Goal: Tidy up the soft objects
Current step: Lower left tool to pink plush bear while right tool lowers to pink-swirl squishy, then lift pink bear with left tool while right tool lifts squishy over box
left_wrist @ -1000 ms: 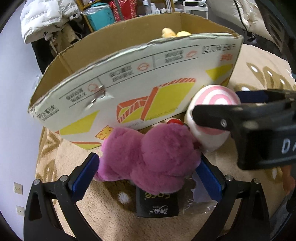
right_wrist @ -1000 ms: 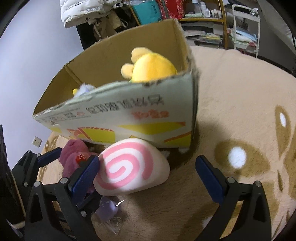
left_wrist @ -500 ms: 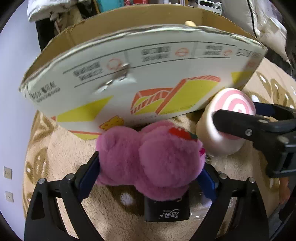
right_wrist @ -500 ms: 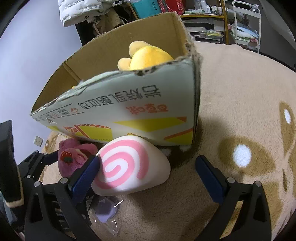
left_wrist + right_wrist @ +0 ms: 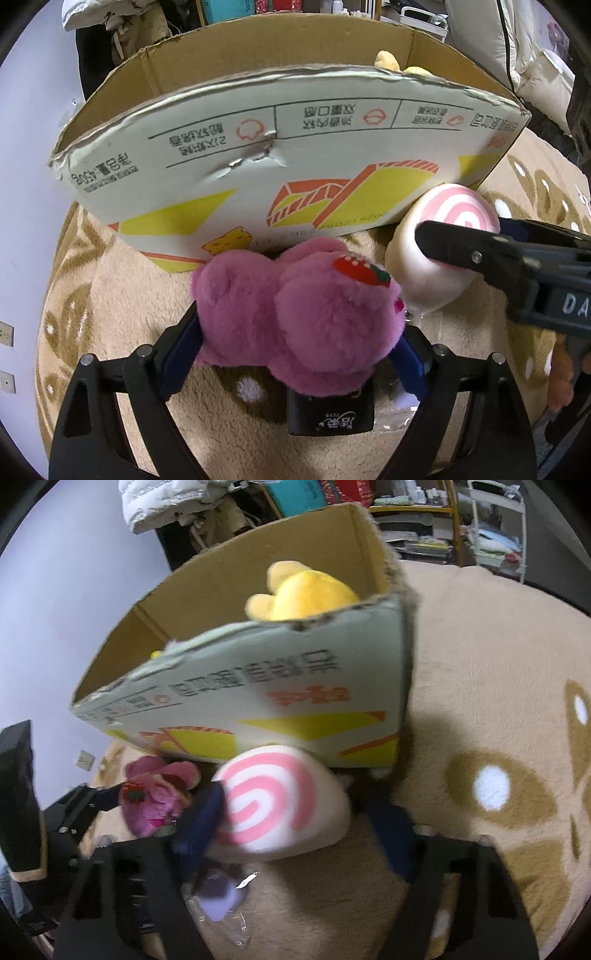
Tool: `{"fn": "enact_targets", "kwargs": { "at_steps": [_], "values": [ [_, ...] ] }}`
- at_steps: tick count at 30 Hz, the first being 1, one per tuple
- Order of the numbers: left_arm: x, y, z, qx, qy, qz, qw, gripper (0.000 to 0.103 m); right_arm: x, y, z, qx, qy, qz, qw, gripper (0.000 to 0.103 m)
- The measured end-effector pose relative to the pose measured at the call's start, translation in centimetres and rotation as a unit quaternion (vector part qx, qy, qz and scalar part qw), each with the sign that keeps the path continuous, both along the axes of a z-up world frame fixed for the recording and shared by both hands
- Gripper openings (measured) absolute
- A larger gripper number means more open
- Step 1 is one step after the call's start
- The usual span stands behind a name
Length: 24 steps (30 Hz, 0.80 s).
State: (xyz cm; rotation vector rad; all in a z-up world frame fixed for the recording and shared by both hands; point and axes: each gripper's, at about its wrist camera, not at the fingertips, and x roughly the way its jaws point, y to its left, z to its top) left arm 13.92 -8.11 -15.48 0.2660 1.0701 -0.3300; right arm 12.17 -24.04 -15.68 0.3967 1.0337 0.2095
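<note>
Left gripper [image 5: 295, 343] clenching on fluffy pink plush [image 5: 295, 314] just before cardboard box [image 5: 288, 155]. Right gripper [image 5: 295, 834] straddling round white swirl plush [image 5: 280, 808], jaws spread, one pad touching. Lying on beige fleece rug [image 5: 480, 664]. Showing only from right wrist: yellow plush [image 5: 306, 594] sitting inside box.

A beige patterned rug [image 5: 480, 664] lies below; a white jacket [image 5: 177, 498] and shelves [image 5: 424, 502] stand behind.

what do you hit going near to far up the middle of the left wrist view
black tag → pink plush toy held in the left claw → printed front wall of the cardboard box → yellow plush toy peeking over the box rim
</note>
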Motion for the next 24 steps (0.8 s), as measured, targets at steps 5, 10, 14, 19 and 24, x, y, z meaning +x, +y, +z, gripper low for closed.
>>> {"fn": "enact_targets", "kwargs": {
  "at_steps": [5,10,14,19,24],
  "values": [
    [-0.5,-0.3,0.8,-0.001,-0.001,0.005,1.0,0.089,-0.2,0.3,0.4,-0.006,-0.003,0.004,1.0,0.057],
    [-0.8,0.2,1.2,-0.009,-0.007,0.015,0.9998,0.088,-0.6,0.1,1.2,0.006,-0.011,-0.004,1.0,0.053],
    [-0.9,0.9,1.8,-0.018,-0.011,0.026,0.9994,0.088,-1.2,0.3,2.1,0.007,-0.027,-0.004,1.0,0.052],
    [-1.2,1.5,2.8,-0.029,-0.023,0.029,0.9989,0.086,-2.1,0.5,3.1,-0.003,-0.045,-0.011,0.999,0.051],
    [-2.1,1.3,3.8,-0.041,-0.033,0.018,0.9985,0.082,-3.2,-0.5,4.2,0.0,-0.061,-0.019,0.998,0.051]
  ]
}}
